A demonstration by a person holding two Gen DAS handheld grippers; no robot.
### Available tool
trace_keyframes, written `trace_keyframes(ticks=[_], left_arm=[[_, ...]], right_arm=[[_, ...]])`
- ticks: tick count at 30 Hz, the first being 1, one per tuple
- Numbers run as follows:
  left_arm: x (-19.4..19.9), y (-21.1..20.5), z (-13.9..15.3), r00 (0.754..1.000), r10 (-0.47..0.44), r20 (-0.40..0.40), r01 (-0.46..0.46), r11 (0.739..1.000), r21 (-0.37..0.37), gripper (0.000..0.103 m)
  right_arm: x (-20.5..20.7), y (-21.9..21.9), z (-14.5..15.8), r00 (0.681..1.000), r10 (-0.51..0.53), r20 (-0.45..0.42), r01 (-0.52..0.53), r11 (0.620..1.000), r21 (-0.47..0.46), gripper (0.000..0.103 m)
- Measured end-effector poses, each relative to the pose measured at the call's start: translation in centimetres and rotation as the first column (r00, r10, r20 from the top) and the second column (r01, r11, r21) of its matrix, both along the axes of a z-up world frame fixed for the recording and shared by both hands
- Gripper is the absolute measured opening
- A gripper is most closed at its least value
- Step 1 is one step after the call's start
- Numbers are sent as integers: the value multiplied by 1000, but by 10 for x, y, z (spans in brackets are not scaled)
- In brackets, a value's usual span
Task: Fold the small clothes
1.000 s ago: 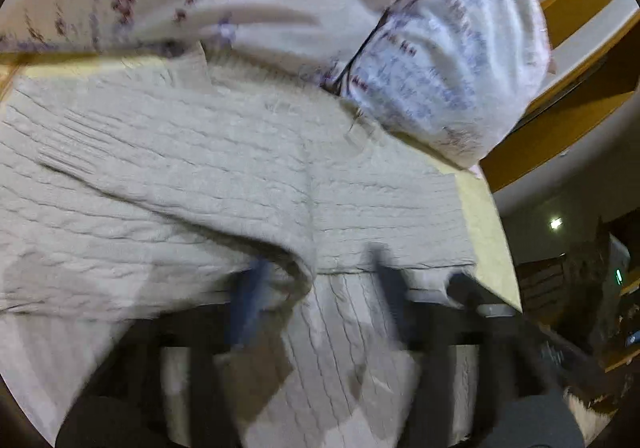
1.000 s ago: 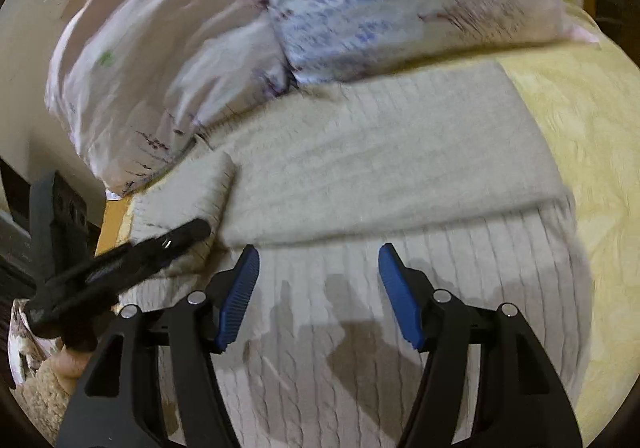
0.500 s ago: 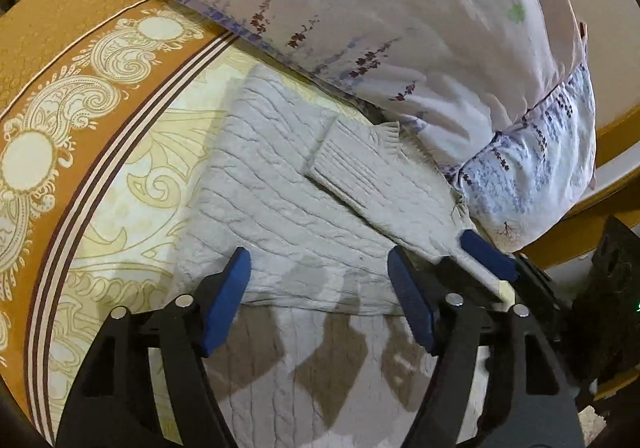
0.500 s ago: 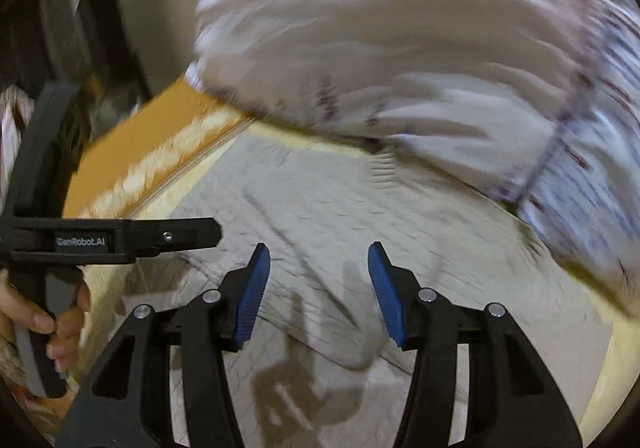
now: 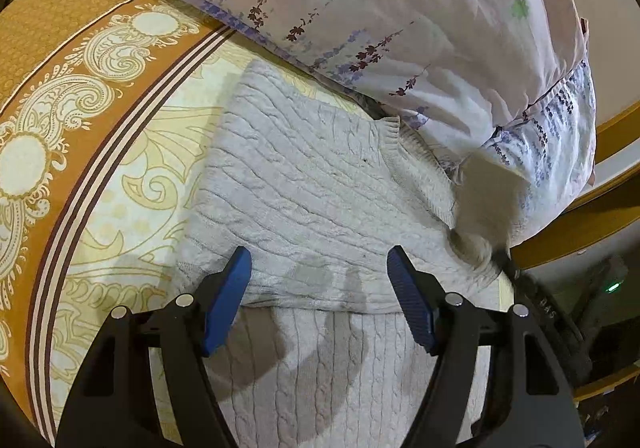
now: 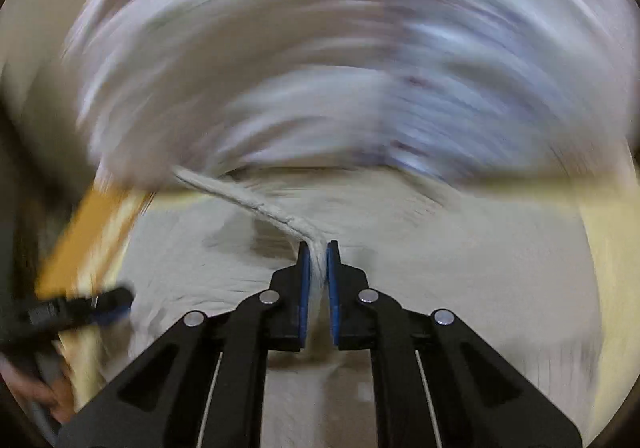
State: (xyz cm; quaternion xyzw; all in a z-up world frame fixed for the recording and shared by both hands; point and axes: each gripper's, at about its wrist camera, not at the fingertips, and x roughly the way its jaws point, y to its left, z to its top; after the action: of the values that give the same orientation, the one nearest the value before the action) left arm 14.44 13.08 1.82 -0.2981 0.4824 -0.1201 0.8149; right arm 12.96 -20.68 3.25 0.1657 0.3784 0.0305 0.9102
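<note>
While left gripper (image 5: 318, 276) gapes, right gripper (image 6: 318, 253) pinches cable-knit sweater (image 5: 312, 184) edge.

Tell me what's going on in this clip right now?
A person with two handheld grippers is folding a cream cable-knit sweater on a bed, next to a floral pillow. The right gripper is shut on a pinched edge of the sweater and its view is blurred by motion. The left gripper hangs open above the folded part, holding nothing.
</note>
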Motion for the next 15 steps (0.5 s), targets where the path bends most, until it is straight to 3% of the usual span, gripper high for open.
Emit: trace_keyframes(ticks=[1,3,5,8,12,15], left_arm=[[0,0,0,1000,-2,-2,2,1000,-2,72],[1,0,-1,1000,-7,-3,7,1000,-2,72],[2,-1,-1,1000,-15,-5,15,1000,-1,72],[2,0,-1,1000,-17,-6,17,1000,-5,72],[2,0,-1,1000,-20,-5,20,1000,-4,72],[2,2,-2,1000,-18,-8,18,1000,-17,72]], right_arm=[[-5,-20,-17,997,-41,-60,46,996,78,8],[-10,-34,-37,992,-48,-120,63,990,124,11],[-18,-46,-44,993,-38,-116,61,977,203,14],[-24,-58,-41,995,-54,-85,74,964,255,39],[-16,-82,-48,985,-121,-124,155,934,323,39],[-12,-99,-53,972,-174,-160,224,891,395,28]])
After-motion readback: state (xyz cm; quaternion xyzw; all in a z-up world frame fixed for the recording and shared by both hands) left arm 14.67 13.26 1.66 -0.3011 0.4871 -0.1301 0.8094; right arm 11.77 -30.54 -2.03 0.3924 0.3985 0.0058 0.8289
